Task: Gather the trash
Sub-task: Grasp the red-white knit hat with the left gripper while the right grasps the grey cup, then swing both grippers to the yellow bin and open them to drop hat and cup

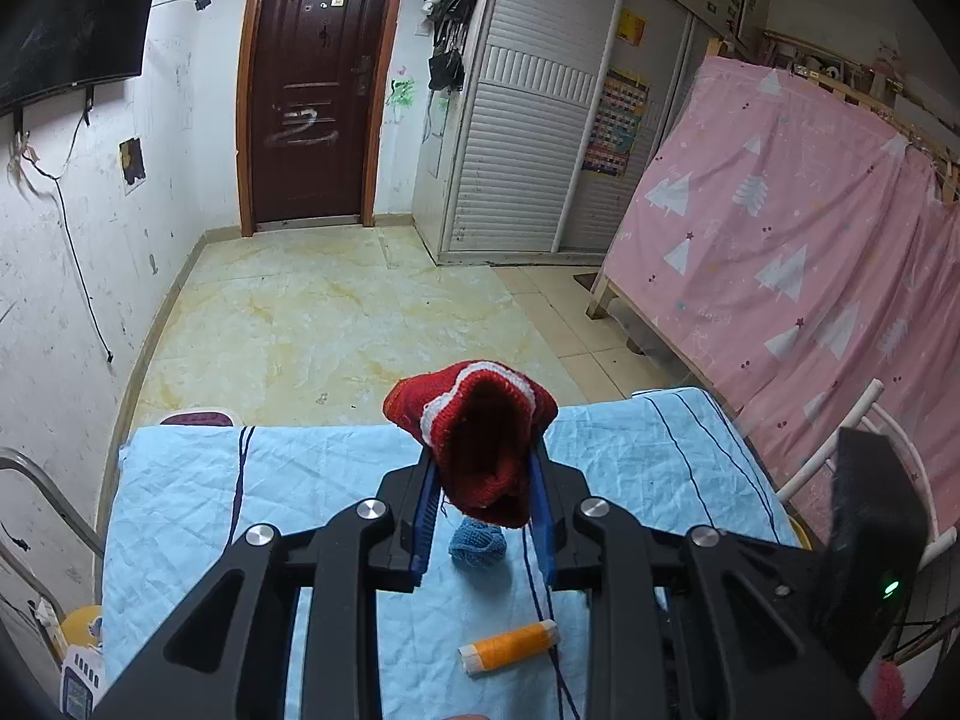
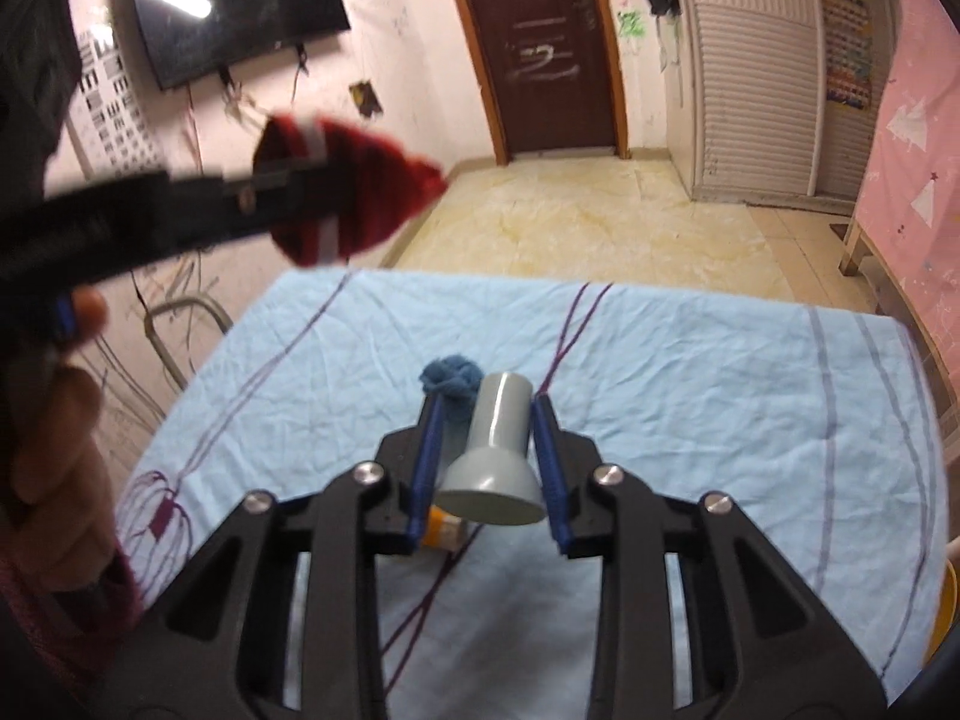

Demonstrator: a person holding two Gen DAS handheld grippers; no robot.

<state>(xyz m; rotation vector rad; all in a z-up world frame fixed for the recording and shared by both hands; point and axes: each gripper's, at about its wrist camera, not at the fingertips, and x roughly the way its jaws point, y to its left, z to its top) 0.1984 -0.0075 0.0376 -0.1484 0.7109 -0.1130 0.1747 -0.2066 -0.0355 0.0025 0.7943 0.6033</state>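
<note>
Both grippers are loaded, so the step in hand looks like carrying picked-up scraps off the table, with no bin in either view. The left gripper [image 1: 483, 483] pinches a red knit piece [image 1: 474, 438] with a white band; the wad fills the gap between the blue pads and bulges up past the tips at centre frame, held above the blue cloth [image 1: 240, 510]. In the right view the same piece [image 2: 354, 192] hangs at upper left, blurred, with the left gripper [image 2: 288, 180] clamped on it and a hand [image 2: 54, 450] along the left edge. The right gripper [image 2: 486, 450] closes on a grey cone [image 2: 492, 444]: the pads appear to press its narrow neck from both sides, though contact on the left pad is partly hidden. The cone's long axis runs along the fingers, narrow end pointing away toward the top of the frame, wide flat base facing the camera. Just beyond its tip a blue yarn ball [image 2: 451, 381] rests on the cloth, and an orange spool [image 2: 441, 531] peeks out below the base. In the left view the spool [image 1: 510, 648] lies at lower centre, its axis roughly left to right and tilted up to the right, with the ball [image 1: 477, 543] above it. The next move calls for finding a bin and releasing both loads, then returning for the ball and spool if they count as trash.
</note>
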